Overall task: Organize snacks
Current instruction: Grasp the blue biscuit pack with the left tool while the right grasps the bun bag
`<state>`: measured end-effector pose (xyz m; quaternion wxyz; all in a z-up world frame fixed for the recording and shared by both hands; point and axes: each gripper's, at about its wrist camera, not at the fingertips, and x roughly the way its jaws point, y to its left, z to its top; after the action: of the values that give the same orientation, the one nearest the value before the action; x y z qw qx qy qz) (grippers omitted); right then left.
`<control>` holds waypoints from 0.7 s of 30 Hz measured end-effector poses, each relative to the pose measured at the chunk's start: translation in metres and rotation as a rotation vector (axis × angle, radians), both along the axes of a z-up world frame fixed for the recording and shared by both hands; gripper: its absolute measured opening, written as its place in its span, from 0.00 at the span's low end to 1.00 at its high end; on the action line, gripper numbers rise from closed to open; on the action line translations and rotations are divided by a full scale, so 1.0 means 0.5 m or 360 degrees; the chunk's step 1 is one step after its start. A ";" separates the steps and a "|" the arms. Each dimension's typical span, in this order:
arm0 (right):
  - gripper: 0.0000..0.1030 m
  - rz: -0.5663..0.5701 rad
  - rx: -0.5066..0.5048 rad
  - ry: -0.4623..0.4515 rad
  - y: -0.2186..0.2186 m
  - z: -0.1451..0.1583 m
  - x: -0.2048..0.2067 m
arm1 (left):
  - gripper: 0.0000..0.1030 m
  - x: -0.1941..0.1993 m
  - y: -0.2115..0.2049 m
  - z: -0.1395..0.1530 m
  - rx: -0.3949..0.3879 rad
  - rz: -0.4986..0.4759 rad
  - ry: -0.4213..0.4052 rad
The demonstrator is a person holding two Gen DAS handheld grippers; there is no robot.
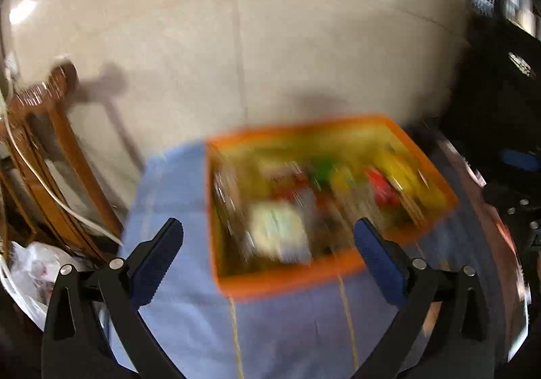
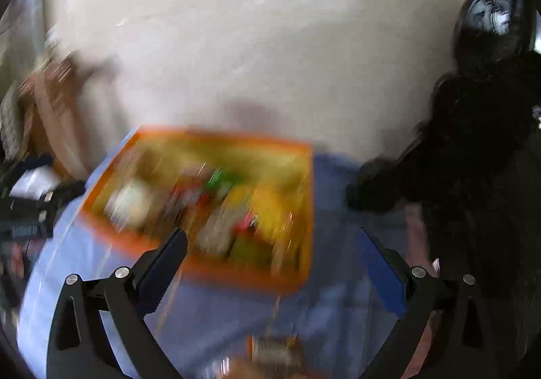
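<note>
Both views are heavily smeared, so detail is scarce. An orange tray (image 1: pixel 287 281) sits on the blue-covered desk (image 1: pixel 182 210), and it looks already well stocked: blurred snack packets (image 1: pixel 338 196) in yellow, red, green and white fill most of its inside. The left gripper (image 1: pixel 268 233) hangs above the tray's near edge with its jaws spread wide and nothing between them. The right gripper (image 2: pixel 274 243) is likewise wide apart and empty, over the tray's near corner. At the bottom edge of the right wrist view a brownish packet (image 2: pixel 270 352) seems to lie on the desk outside the tray, so at least that one probably remains to be placed; how neatly the rest are arranged cannot be told.
</note>
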<state>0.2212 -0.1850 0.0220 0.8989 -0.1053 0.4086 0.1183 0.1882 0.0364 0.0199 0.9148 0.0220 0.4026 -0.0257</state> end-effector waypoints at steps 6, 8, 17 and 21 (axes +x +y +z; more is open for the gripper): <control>0.96 0.0239 -0.0235 0.0319 0.005 -0.183 -0.132 | 0.96 -0.170 -0.061 -0.149 -0.0017 -0.0120 0.0217; 0.96 0.0276 -0.0199 0.0397 0.004 -0.225 -0.153 | 0.96 -0.199 -0.082 -0.190 -0.0045 -0.0120 0.0284; 0.96 0.0341 -0.0296 0.0390 0.015 -0.313 -0.182 | 0.96 -0.234 -0.171 -0.251 -0.0029 -0.0219 0.0260; 0.96 0.0279 -0.0395 0.0433 0.028 -0.341 -0.178 | 0.96 -0.231 -0.166 -0.312 -0.0193 -0.0235 0.0422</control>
<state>0.1320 -0.1709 -0.1486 0.8017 -0.2335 0.5270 0.1581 0.0729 -0.0468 -0.1362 0.8489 -0.0072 0.5147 -0.1199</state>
